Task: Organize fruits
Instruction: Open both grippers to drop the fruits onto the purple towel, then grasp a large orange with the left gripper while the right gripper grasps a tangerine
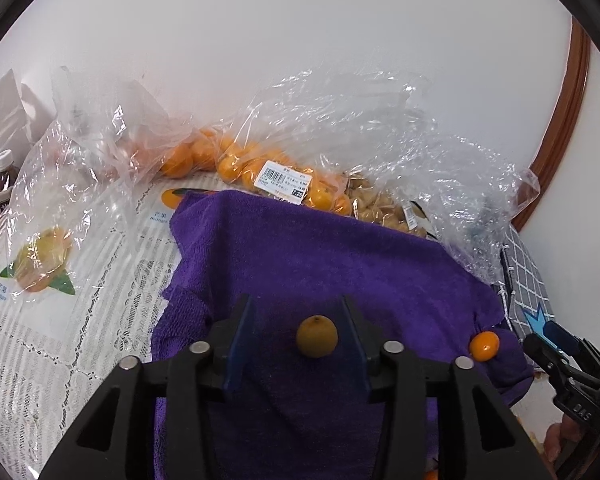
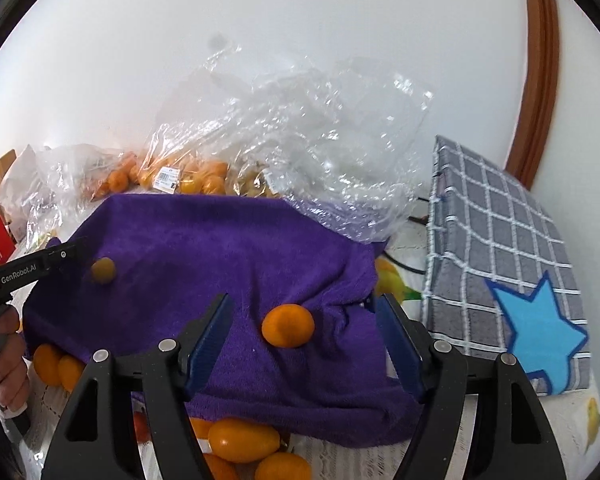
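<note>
Now your left gripper (image 1: 296,320) is spread wide around a dull kumquat (image 1: 317,336) on the purple towel (image 1: 320,256); your right gripper (image 2: 304,320) gapes wide around an orange kumquat (image 2: 287,325).

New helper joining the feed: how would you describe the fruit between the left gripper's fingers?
Find the purple towel covering the table's middle. On it, in the open left gripper, sits a dull yellow-brown round fruit. The brighter, glossy orange fruit lies near the towel's right edge.
</note>
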Tool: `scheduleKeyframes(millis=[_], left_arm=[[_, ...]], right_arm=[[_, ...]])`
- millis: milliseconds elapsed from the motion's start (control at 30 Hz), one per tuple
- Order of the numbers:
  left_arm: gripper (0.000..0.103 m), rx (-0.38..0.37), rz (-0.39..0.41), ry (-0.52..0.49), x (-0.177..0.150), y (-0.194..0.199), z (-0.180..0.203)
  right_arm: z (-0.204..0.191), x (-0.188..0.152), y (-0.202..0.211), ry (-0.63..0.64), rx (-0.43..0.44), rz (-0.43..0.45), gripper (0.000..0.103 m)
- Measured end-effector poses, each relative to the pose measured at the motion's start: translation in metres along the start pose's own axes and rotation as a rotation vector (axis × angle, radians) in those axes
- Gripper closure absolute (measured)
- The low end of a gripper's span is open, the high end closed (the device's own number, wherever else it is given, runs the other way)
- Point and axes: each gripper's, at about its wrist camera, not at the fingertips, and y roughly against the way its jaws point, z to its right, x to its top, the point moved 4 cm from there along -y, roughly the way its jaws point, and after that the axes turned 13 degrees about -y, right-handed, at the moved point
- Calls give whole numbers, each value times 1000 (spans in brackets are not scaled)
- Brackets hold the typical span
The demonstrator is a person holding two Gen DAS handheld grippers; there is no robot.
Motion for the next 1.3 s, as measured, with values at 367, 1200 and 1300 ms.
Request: scheduleKeyframes(millis=[367, 1200, 1300], left_arm=[[51, 15, 43, 1, 3, 8, -2], [49, 42, 208, -2, -18, 79, 3], [49, 40, 197, -2, -26, 86, 2]], right_arm=[[21, -15, 34, -65, 34, -54, 30], [46, -56, 80, -85, -13, -71, 30], [41, -62, 73, -91, 11, -99, 35]])
